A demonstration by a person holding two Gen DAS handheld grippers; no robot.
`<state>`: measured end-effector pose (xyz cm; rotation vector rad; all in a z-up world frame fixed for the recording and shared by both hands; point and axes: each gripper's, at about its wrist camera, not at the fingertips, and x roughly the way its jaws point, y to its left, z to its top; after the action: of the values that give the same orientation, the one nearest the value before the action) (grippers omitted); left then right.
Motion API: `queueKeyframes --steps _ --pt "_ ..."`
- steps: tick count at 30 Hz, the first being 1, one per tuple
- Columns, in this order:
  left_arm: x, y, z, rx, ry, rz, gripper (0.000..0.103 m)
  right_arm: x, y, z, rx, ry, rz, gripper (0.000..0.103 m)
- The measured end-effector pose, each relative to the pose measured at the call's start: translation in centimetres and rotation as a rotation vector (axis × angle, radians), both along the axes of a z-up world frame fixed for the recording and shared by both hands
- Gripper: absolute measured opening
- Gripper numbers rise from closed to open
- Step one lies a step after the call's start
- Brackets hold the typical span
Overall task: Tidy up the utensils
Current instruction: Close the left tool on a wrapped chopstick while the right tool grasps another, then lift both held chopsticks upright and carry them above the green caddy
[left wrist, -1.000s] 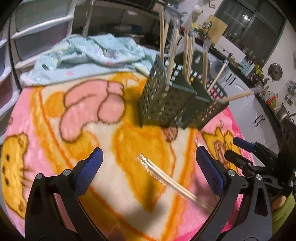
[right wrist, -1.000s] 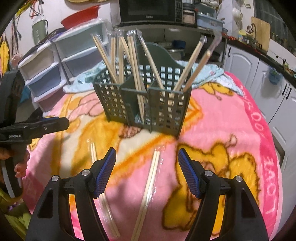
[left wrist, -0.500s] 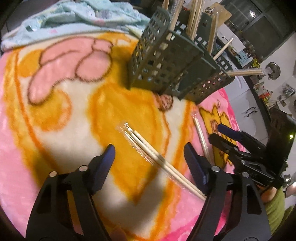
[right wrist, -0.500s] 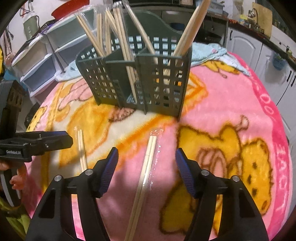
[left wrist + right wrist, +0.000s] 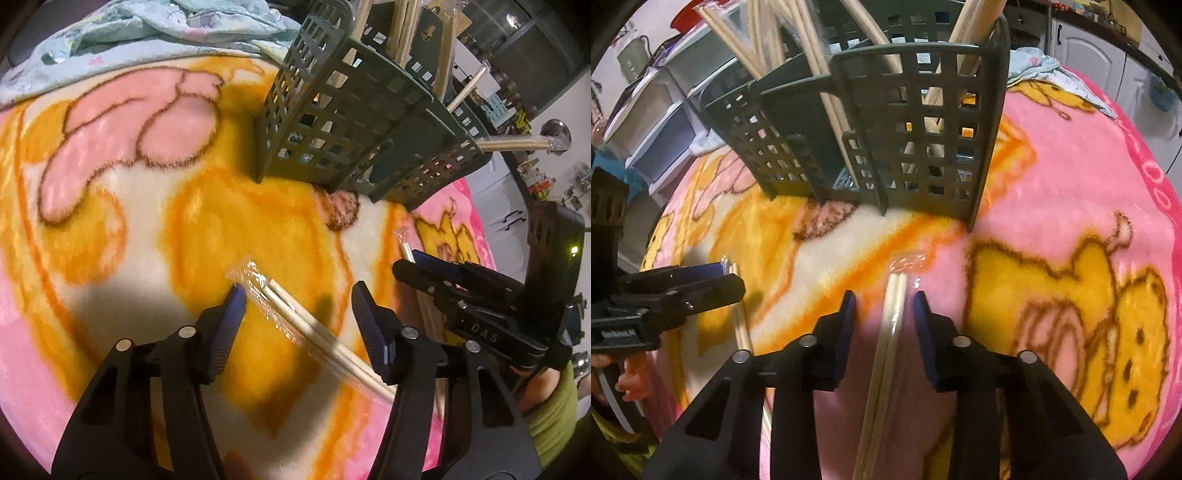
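Two wrapped chopstick pairs lie loose on the pink-and-orange blanket (image 5: pixel 110 229). Upper left of the left wrist view: crumpled pale-blue cloth (image 5: pixel 155 33) at the blanket's far edge; open blanket below it, left of the caddy. Upper centre: dark green slotted caddy (image 5: pixel 354 122), upright, wrapped chopsticks standing in its compartments. Lower centre: left tool (image 5: pixel 295 314), jaws partly open, astride the first wrapped pair (image 5: pixel 317 332), left pad just beside the wrapper; contact cannot be told. Against the view a second ago, this tool is lower and closer to the pair, jaws narrower. Right wrist view, centre: second wrapped pair (image 5: pixel 892 317) lying between the pads of the right tool (image 5: pixel 882 314), jaws narrowly open, not touching; caddy nearer than before. Right: bare pink blanket reaching the cabinets (image 5: pixel 1100 48).
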<state>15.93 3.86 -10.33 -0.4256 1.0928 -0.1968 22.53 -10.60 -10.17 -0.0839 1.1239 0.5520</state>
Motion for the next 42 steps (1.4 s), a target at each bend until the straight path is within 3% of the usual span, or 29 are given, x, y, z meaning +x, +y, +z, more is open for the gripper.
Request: queueKeyframes --steps 1,6,15,21,35,42 --pt "0.2 -0.1 0.0 0.014 -0.001 0.000 0.047 0.2 -0.1 0.0 0.004 0.005 -0.005 0.024" --pt "0.9 0.2 0.0 0.083 -0.011 0.017 0.018 0.5 -0.5 0.0 0.024 0.014 -0.018 0.012" --pt "0.5 1.8 -0.2 0.034 -0.020 0.015 0.006 -0.2 -0.3 0.5 0.048 -0.004 -0.019 0.006" --pt "-0.6 1.9 1.4 -0.006 -0.068 0.013 0.004 -1.3 0.1 2.1 0.066 -0.041 0.006 0.006" --pt "-2.1 -0.5 10.0 -0.025 -0.293 -0.047 0.002 -4.2 0.5 9.8 0.134 -0.232 0.056 0.006" --pt "-1.9 -1.5 13.0 -0.017 -0.372 -0.078 0.002 -5.1 0.3 12.7 0.164 -0.319 0.071 0.006"
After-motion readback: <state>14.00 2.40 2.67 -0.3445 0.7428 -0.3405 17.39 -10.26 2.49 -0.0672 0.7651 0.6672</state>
